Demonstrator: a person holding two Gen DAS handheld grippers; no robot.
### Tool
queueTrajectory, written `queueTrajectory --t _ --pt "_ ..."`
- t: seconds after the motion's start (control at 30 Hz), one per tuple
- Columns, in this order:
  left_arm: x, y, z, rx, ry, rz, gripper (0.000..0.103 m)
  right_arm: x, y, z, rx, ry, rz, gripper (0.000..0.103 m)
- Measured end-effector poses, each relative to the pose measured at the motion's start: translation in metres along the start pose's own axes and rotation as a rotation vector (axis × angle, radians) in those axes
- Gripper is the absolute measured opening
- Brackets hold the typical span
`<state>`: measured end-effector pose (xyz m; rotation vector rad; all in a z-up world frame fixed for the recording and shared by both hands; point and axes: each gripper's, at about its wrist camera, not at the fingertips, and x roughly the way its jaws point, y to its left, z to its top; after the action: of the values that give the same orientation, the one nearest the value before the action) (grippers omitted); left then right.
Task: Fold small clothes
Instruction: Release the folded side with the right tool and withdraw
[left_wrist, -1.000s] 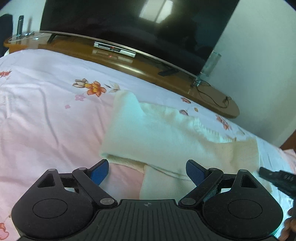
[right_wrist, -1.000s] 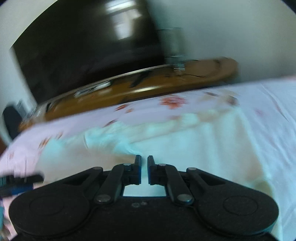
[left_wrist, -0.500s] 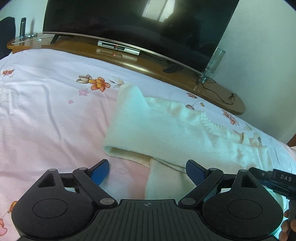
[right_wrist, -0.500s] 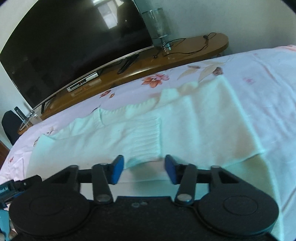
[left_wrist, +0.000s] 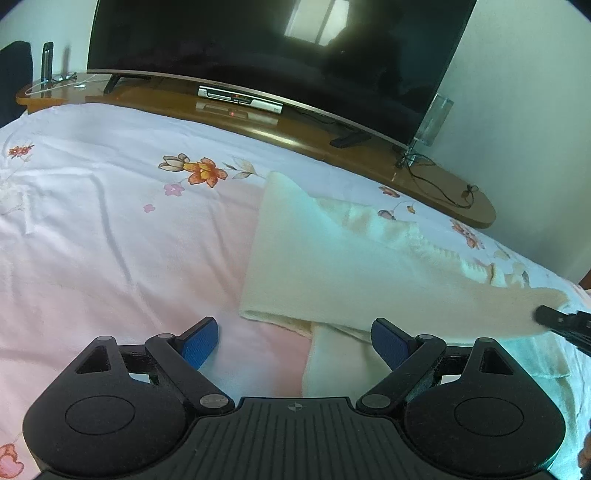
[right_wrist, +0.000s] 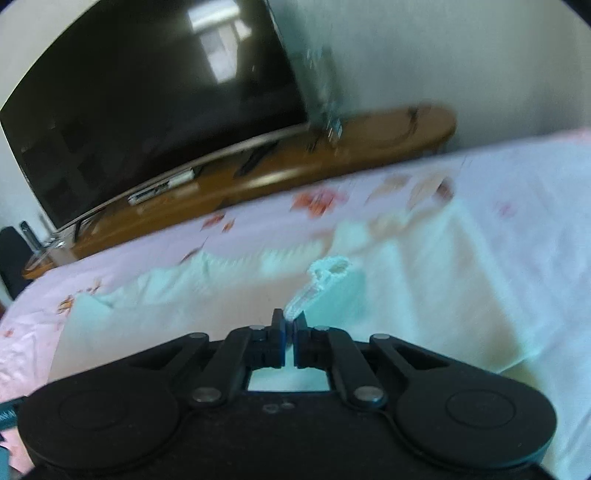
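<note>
A cream knitted sweater lies flat on the floral bedsheet, with one side folded over. My left gripper hovers open over the sweater's near left corner, nothing between its blue pads. In the right wrist view my right gripper has its jaws closing tight on the sweater's ribbed sleeve cuff, which is pinched between the fingertips and raised off the sweater body. The tip of the right gripper also shows at the right edge of the left wrist view.
Beyond the bed a long wooden stand carries a large dark TV, a set-top box, a glass vase and a cable. The pink sheet spreads to the left of the sweater.
The right gripper opened over the ribbed cuff half a second ago, then shut on it and lifted it. The left gripper stayed open in place.
</note>
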<state>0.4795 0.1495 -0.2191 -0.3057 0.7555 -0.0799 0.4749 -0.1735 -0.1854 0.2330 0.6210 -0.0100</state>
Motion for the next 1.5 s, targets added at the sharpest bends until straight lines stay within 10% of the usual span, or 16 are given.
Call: queueTrajectory --t 0.9,1.5 --pt "0.004 -0.011 -0.004 0.076 -0.018 0.082 0.089 -0.026 -0.07 -0.005 -0.041 -0.013 -0.211 0.021" --pt "-0.002 -0.009 0.021 0.035 -0.073 0.083 0.089 -0.02 -0.053 0.002 -0.098 0.018 -0.169 0.021"
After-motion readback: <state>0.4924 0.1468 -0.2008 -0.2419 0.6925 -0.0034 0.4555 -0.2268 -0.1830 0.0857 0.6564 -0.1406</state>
